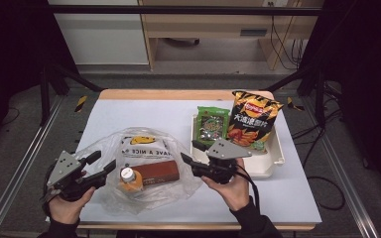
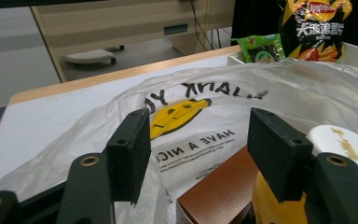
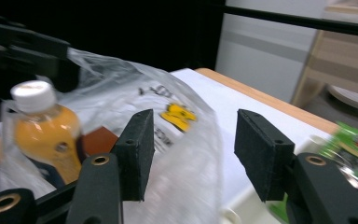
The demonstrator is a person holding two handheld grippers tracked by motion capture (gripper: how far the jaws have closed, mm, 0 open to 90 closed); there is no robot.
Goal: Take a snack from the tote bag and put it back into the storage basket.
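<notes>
A clear plastic bag (image 1: 144, 148) with a yellow smiley print lies on the white table cover. Inside it are an orange juice bottle (image 1: 127, 179) with a white cap and a brown box (image 1: 157, 172). My left gripper (image 1: 104, 160) is open at the bag's left edge, with the bag film (image 2: 205, 93), the box (image 2: 219, 196) and the bottle cap (image 2: 340, 144) just ahead of its jaws. My right gripper (image 1: 189, 150) is open at the bag's right edge. In the right gripper view its jaws straddle the bag film (image 3: 135, 88), with the bottle (image 3: 42, 126) beyond.
A white tray (image 1: 274, 159) at the right holds an upright orange-and-black chips bag (image 1: 252, 119) and a green snack packet (image 1: 212, 124). The table's wooden edge (image 1: 178, 94) runs along the back. Black frame bars and cables surround the table.
</notes>
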